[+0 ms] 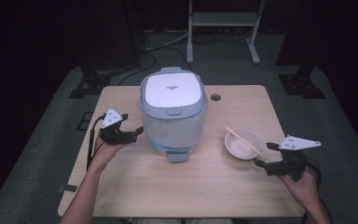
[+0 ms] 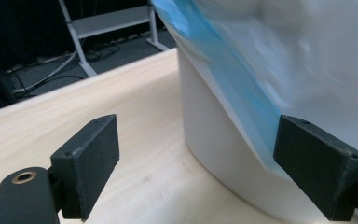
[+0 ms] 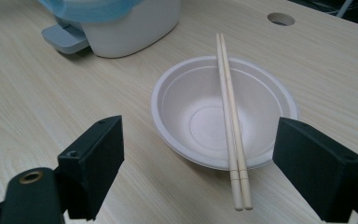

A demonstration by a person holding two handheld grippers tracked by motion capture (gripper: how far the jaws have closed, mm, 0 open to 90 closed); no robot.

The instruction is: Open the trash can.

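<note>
Left gripper (image 1: 137, 132): jaws spread wide, nothing pinched between them; it sits at the left flank of the rice cooker (image 1: 171, 109), tips aimed at the cooker's wall.
Left fingers, close up: in the left gripper view the two black pads (image 2: 89, 163) stand far apart, with bare table (image 2: 74, 102) and the curve of the rice cooker (image 2: 214, 140) in the gap.
Film on the cooker: a clear wrap with a blue edge (image 2: 233, 84) hangs down the wall, its lower corner reaching the right-hand pad (I cannot tell whether film and pad touch).
Rice cooker: upright near the table's middle, lid down, a grey tab at its base towards the person; just ahead of the left fingers, well apart from the right ones.
Right gripper (image 1: 262, 155): jaws spread wide as well, gripping nothing; held low near the right edge of the table.
Bowl (image 3: 223, 112): white, empty, straight ahead of the right fingers and framed between them, not touched.
Chopsticks (image 3: 230, 116): a pair laid side by side across the bowl's rim, near ends overhanging towards the right fingers (closer to the right-hand pad).
Table hole (image 3: 280, 18): beyond the bowl, far from both sets of fingers.
</note>
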